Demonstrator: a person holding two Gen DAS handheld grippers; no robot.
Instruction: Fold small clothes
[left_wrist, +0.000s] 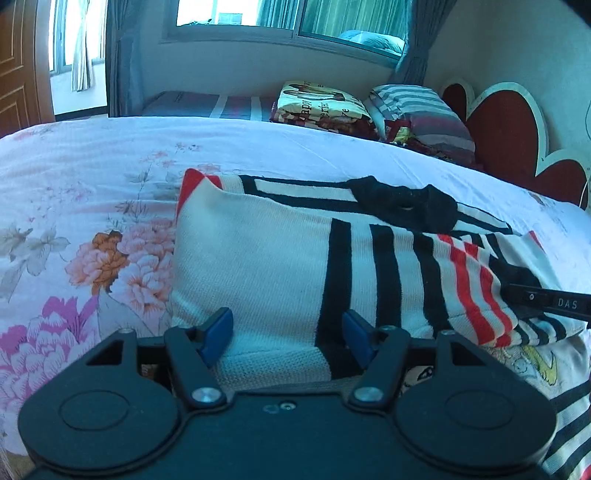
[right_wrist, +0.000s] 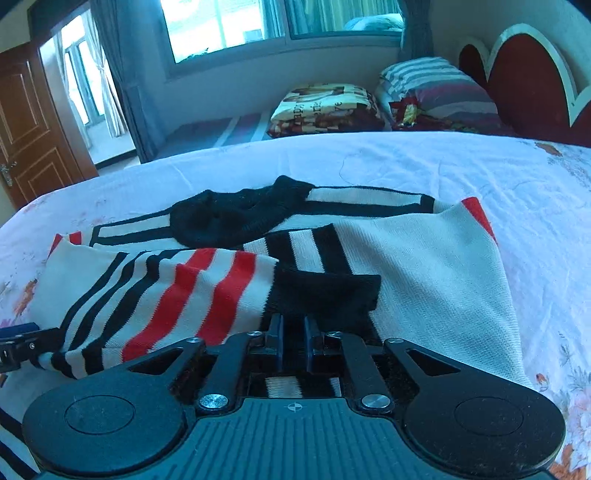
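Note:
A white knit sweater (left_wrist: 258, 258) with black and red stripes and a black collar (left_wrist: 406, 206) lies flat on the bed. One striped sleeve (right_wrist: 192, 295) is folded across its body (right_wrist: 424, 266). My left gripper (left_wrist: 288, 332) hovers open over the sweater's white lower part, with nothing pinched between its blue pads. My right gripper (right_wrist: 293, 321) has its jaws only a narrow gap apart. The sleeve's black cuff (right_wrist: 325, 291) lies right at their tips. From the left wrist view, a right finger (left_wrist: 546, 302) shows beside that cuff (left_wrist: 517, 275).
The bed has a floral sheet (left_wrist: 74, 221). A folded printed blanket (left_wrist: 317, 107) and a striped pillow (left_wrist: 417, 110) lie at the far side by a red heart-shaped headboard (left_wrist: 506, 129). A striped cartoon-print garment (left_wrist: 535, 369) lies near the sweater. A wooden door (right_wrist: 29, 125) stands at the left.

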